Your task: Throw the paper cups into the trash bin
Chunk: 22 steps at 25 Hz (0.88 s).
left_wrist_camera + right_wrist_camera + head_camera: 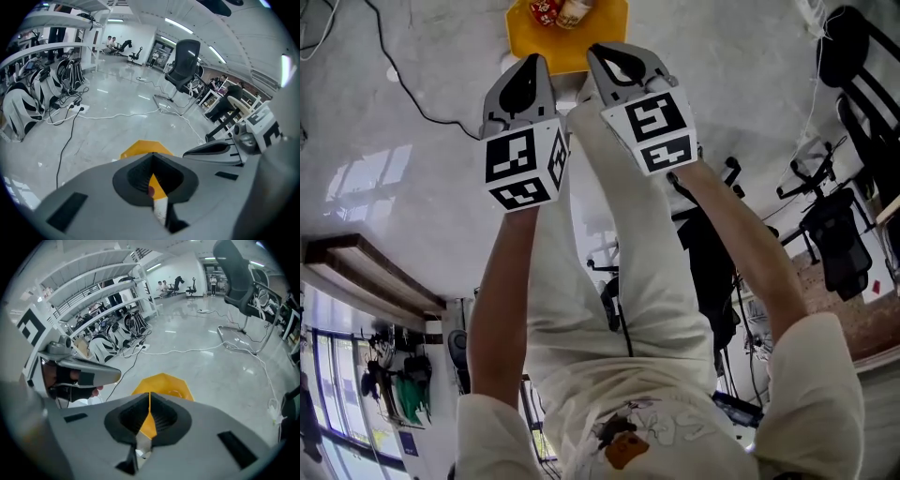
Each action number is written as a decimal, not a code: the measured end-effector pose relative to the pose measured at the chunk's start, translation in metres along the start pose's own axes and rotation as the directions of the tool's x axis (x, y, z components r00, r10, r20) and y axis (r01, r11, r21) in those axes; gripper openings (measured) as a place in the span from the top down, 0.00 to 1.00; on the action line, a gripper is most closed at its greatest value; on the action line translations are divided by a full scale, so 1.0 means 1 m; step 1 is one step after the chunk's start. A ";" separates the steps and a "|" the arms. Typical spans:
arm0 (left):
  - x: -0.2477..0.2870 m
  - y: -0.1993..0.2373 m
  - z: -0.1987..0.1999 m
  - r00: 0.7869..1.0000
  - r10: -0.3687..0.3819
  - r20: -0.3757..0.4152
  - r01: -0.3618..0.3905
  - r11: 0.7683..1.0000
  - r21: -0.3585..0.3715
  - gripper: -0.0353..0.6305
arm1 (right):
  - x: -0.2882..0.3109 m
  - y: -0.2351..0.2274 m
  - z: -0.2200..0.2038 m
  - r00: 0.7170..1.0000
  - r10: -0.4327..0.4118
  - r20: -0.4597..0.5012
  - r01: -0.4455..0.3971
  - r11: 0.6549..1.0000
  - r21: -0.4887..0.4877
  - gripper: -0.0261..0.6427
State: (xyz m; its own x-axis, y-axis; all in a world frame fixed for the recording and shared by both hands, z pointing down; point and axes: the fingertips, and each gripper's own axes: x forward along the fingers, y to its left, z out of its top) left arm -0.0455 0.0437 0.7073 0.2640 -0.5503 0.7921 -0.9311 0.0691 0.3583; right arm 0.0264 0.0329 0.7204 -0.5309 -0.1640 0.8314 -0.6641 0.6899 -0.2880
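Note:
Two paper cups (pixel 560 11), red and pale, stand on a yellow eight-sided top (pixel 567 42) at the top edge of the head view. My left gripper (pixel 534 64) and right gripper (pixel 602 54) hover side by side just short of that top, both shut and holding nothing. In the left gripper view the jaws (pixel 151 157) meet in a seam, with the yellow top (pixel 143 147) just beyond them. The right gripper view shows the same: shut jaws (pixel 150 397) and the yellow top (pixel 164 384) ahead. No trash bin is in view.
Grey polished floor all round, with cables (pixel 70 126) trailing across it. A black office chair (pixel 185 61) stands farther off, and bags lie under shelving (pixel 28 103) at the left. More chairs and desks (pixel 839 234) are at the head view's right.

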 end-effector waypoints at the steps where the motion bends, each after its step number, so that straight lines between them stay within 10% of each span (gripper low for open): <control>1: -0.008 -0.003 0.008 1.000 0.000 0.014 0.000 1.000 -0.001 0.94 | -0.011 0.001 0.010 1.000 -0.004 0.016 0.004 1.000 0.004 0.94; 22: -0.258 -0.111 0.167 0.975 -0.041 0.216 0.034 0.999 0.036 0.94 | -0.300 0.055 0.137 0.977 -0.054 0.206 0.048 0.998 0.033 0.95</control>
State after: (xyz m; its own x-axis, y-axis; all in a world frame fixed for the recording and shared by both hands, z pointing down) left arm -0.0525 0.0392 0.3812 0.2415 -0.7197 0.6509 -0.9298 0.0203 0.3675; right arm 0.0771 0.0234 0.3907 -0.5915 -0.3422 0.7301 -0.7058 0.6575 -0.2637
